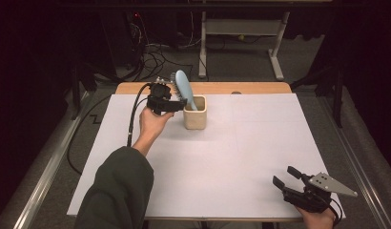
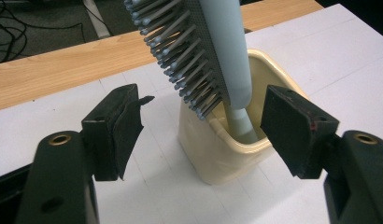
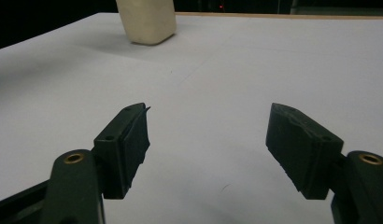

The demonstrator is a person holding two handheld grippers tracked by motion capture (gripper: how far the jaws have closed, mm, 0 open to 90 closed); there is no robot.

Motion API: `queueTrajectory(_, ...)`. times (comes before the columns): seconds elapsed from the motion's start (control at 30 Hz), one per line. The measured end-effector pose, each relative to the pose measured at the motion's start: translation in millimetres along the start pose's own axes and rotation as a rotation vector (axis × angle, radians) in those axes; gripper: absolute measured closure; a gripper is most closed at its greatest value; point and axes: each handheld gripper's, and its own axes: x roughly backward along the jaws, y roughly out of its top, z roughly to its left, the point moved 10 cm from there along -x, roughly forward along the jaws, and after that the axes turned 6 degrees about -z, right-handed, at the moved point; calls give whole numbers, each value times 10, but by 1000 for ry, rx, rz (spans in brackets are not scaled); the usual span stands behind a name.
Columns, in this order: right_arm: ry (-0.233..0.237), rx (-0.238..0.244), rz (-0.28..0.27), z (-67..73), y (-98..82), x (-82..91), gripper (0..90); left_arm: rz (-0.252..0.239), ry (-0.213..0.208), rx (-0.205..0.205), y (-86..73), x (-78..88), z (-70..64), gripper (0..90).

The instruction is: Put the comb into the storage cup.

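Straddling the pale-blue plastic hairbrush (image 2: pixel 217 51) leaning in the cream ceramic cup (image 2: pixel 222 154), your left gripper (image 2: pixel 203 126) fingers stand apart, empty; handle runs down-right.

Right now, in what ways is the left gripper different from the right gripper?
The left gripper is raised at the far side of the table, beside the cream cup; the right gripper stays low at the near right corner, far from the cup. Between the left gripper's pads stand the cup and the blue hairbrush, untouched; between the right gripper's pads lies only bare white table. Both are black, hand-held, with open jaws.
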Motion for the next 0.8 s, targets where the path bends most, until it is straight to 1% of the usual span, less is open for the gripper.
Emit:
queueTrajectory(0.17, 1, 0, 0, 1, 0, 1, 302, 3, -5, -9, -4, 11, -20, 298)
queueTrajectory(0.23, 0, 1, 0, 0, 0, 1, 302, 6, 1, -17, -9, 15, -16, 298)
queueTrajectory(0.57, 0, 0, 1, 0, -1, -1, 302, 1, -1, -17, -13, 61, 0, 298)
queueTrajectory(0.8, -1, 0, 1, -1, -1, -1, 302, 2, -5, -16, -44, 76, 11, 299)
